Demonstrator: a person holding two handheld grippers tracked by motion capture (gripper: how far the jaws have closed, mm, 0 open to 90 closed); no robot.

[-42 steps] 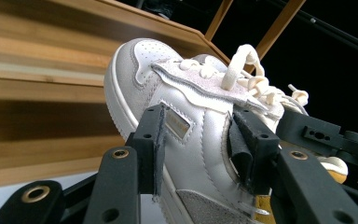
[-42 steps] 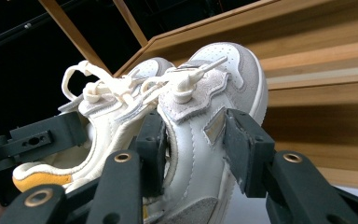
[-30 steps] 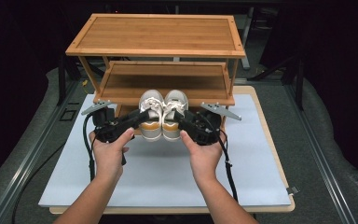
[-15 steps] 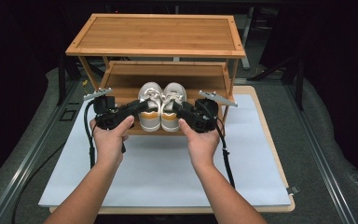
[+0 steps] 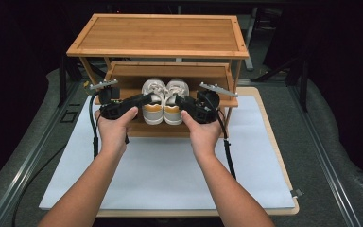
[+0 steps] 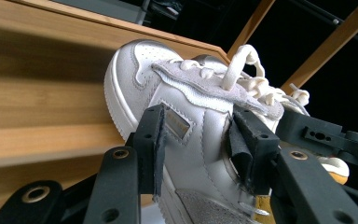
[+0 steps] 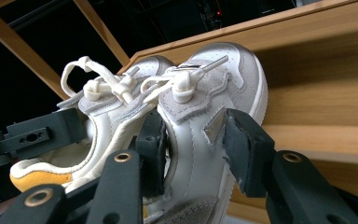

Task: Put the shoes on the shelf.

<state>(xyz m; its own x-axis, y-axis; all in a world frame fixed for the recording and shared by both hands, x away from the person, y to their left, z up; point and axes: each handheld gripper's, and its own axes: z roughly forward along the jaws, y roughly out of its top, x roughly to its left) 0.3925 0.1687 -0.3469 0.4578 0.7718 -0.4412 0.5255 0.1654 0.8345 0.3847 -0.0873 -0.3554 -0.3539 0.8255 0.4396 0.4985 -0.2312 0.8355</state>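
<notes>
So there's a pair of white sneakers with yellow-orange heels, the left shoe (image 5: 153,103) and the right shoe (image 5: 176,101), sitting side by side and touching on the lower shelf (image 5: 123,74) of a bamboo shoe rack (image 5: 158,37), toes pointing to the back, heels near the front edge; laces are tied in loose loops on top.

The left tool (image 5: 144,99) has its jaws clamped on the outer side of the left shoe, pads pressed against the upper just below the lace flap; the right tool (image 5: 178,100) does the same thing on the right shoe, one jaw tucked in between the two shoes and the other on the outside wall; each is held by a hand, left hand (image 5: 113,128) and right hand (image 5: 203,135), forearms coming in from the near side, black cables hanging down off both.

The rack stands at the far end of a white mat (image 5: 170,175) laid over a light wooden desk (image 5: 283,146); around that it's grey carpet floor (image 5: 326,156) with a metal rail (image 5: 33,156) on the left; the room behind is basically dark, some black stand legs just visible.
</notes>
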